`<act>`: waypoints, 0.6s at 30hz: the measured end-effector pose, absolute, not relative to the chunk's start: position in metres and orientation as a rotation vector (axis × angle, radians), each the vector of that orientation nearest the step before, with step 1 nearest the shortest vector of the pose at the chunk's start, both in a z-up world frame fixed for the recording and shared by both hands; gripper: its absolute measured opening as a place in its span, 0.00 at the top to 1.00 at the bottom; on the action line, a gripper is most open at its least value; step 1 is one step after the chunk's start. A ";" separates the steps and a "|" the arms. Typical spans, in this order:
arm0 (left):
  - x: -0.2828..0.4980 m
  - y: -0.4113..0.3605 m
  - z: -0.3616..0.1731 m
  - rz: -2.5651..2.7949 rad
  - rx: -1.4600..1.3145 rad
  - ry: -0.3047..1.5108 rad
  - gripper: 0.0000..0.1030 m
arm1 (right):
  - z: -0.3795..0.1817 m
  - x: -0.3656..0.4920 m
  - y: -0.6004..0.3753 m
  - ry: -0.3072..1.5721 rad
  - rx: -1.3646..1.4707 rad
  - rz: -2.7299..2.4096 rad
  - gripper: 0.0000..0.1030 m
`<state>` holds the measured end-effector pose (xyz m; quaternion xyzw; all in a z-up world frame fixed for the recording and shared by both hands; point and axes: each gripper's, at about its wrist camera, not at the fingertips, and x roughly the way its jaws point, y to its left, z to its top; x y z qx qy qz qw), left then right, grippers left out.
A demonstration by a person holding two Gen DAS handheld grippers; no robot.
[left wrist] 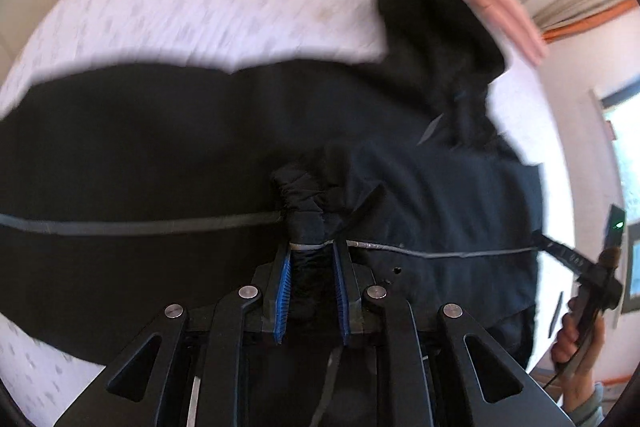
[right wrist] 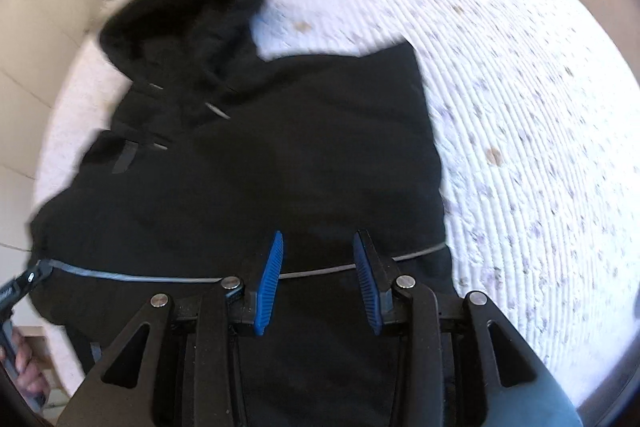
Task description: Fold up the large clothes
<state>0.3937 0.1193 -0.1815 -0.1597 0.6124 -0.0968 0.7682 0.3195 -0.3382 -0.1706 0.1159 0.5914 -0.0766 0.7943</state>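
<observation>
Bunched black hoodie [left wrist: 240, 147] fabric pinched between left claw [left wrist: 312, 247] ribbed blue pads [left wrist: 283, 291]

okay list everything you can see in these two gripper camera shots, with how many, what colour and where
hooded jacket: one, black with a grey hem stripe, spread on the bed, hood at the far end
bed cover: one, white with small faint prints, under the jacket
folded cloth: a pink stack, at the far edge of the bed
window: one, bright, at the right edge of the left wrist view
left gripper: one, black with blue pads, shut on a bunched bit of the jacket at the hem stripe
right gripper: one, black with blue pads, over the hem stripe; whether the pads press the fabric is unclear
hand: holding the right gripper's handle, lower right in the left wrist view
</observation>
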 end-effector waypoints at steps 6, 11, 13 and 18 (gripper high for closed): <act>0.397 0.117 -0.197 -0.198 -0.337 1.355 0.69 | -0.206 0.324 -0.336 1.352 0.166 -0.213 0.59; 0.388 0.121 -0.150 -0.177 -0.271 1.264 0.56 | -0.180 0.323 -0.331 1.337 0.196 -0.166 0.58; 0.386 0.113 -0.130 -0.224 -0.268 1.214 0.43 | -0.161 0.317 -0.316 1.296 0.174 -0.124 0.58; 0.387 0.068 -0.150 -0.343 -0.236 1.264 0.40 | -0.165 0.310 -0.260 1.325 0.143 0.021 0.58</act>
